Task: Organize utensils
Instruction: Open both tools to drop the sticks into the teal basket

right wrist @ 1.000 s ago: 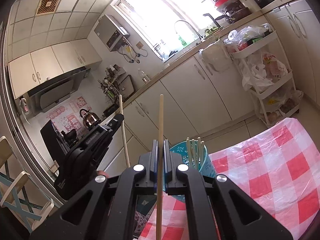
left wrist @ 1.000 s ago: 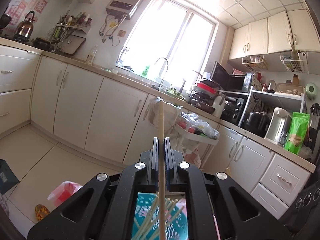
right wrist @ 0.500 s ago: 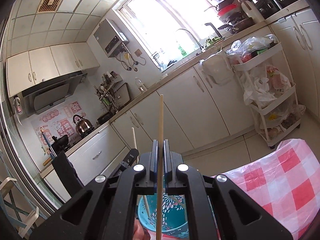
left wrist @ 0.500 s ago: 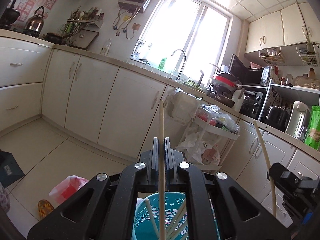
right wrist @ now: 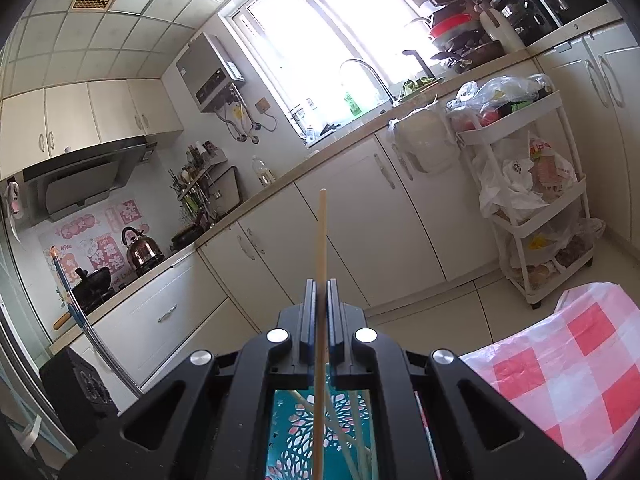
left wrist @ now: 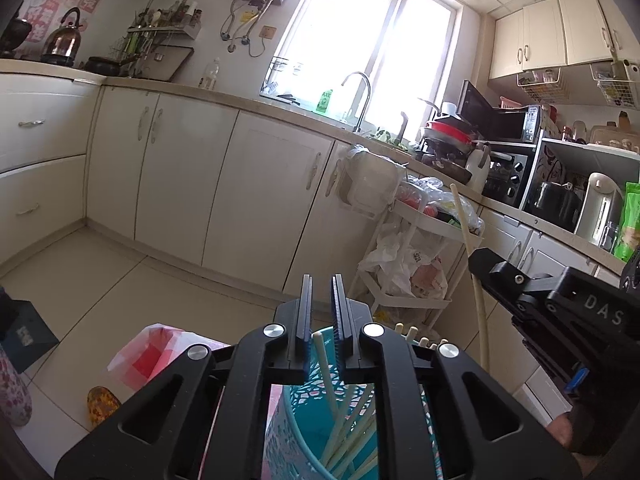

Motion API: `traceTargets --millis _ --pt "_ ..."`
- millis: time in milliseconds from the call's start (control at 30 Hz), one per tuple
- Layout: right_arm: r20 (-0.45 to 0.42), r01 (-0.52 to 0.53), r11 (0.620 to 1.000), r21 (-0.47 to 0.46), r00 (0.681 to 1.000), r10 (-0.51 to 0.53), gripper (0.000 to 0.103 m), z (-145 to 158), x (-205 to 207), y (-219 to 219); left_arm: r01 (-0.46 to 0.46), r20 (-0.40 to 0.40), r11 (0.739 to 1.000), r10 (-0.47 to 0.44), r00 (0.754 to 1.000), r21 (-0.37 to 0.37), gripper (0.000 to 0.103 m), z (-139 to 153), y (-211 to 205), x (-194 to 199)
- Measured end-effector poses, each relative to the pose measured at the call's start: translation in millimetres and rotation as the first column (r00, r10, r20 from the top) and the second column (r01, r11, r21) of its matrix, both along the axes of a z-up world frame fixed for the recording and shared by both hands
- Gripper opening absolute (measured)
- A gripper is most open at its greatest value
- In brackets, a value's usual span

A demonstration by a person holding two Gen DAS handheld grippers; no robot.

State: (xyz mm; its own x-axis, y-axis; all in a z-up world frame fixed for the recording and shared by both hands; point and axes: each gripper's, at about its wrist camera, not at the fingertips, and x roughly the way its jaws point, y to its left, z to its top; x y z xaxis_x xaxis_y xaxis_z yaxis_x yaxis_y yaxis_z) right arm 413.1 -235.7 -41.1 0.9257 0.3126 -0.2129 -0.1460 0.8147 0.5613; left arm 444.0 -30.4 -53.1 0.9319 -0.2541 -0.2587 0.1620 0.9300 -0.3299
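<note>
L gripper (left wrist: 322, 308), jaws opening, nothing pinched, is hovering directly above teal holder (left wrist: 296, 432). R gripper (right wrist: 321, 304) is pinching upright chopstick (right wrist: 321, 240), long axis vertical, holder just below.

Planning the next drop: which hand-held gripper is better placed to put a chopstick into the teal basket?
Right. The right hand-held gripper holds a chopstick above the teal basket; the left hand-held gripper is opening, its chopstick released.

We read "DAS" in white letters on the black body of the right gripper (left wrist: 476, 262), far right of the left wrist view. The pink wall posters (right wrist: 120, 216) behind the kettle (right wrist: 140, 250) carry characters too small to read.
</note>
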Motion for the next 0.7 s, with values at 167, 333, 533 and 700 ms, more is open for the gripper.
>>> traceTargets --millis 167,333,533,700 --pt "0.012 0.017 0.999 -0.027 1.0 -0.016 0.006 -4 -2 5 -0.004 -0.014 1.0 0.004 1.0 0.002 0.025 -3 6 -12" --pt "0.004 0.019 0.999 -0.043 1.0 -0.019 0.006 -8 4 9 -0.011 -0.04 1.0 0.011 0.999 0.005 0.033 -5 9 -18" --pt "0.016 0.032 0.995 -0.094 0.999 -0.031 0.006 -11 4 18 -0.036 -0.087 0.999 0.039 0.995 0.035 0.043 -9 8 -24" --pt "0.018 0.05 0.983 -0.179 0.999 -0.048 0.006 -21 1 30 -0.055 -0.108 0.997 0.061 0.992 0.058 0.046 -10 7 -30"
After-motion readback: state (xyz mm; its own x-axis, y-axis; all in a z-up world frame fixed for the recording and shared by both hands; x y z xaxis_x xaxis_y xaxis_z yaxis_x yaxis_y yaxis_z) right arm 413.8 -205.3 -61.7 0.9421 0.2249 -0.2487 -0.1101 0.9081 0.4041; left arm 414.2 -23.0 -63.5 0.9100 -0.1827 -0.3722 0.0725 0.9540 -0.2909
